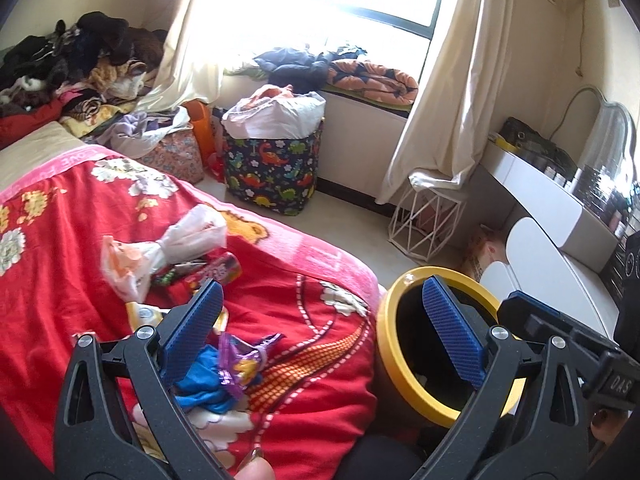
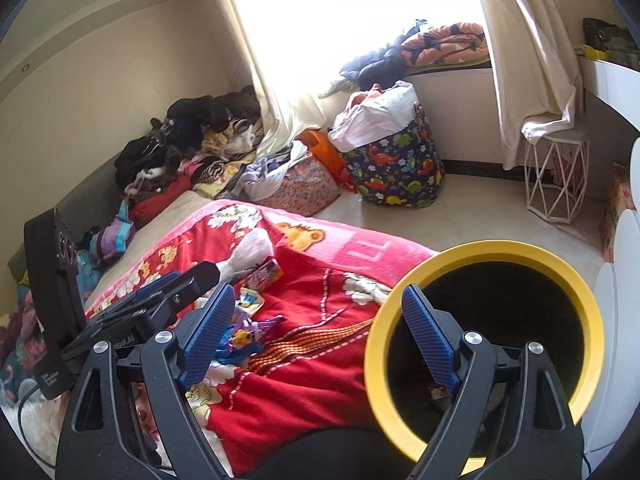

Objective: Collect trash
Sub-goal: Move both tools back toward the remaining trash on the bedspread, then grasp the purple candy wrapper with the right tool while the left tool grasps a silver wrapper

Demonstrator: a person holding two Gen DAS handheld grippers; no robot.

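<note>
Right wrist view: yellow-rimmed bin, dark inside, contents indistinct

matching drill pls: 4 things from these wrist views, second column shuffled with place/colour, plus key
Things:
1. bin rim
2. dinosaur-print basket
3. purple wrapper
4. white wire stool

Descriptions:
A. on the red blanket, near the foot of the bed
B. yellow, round, beside the bed
C. on the floor under the curtain's end
D. on the floor below the window, stuffed with bags

Pairs: 1-B, 2-D, 3-A, 4-C
</note>
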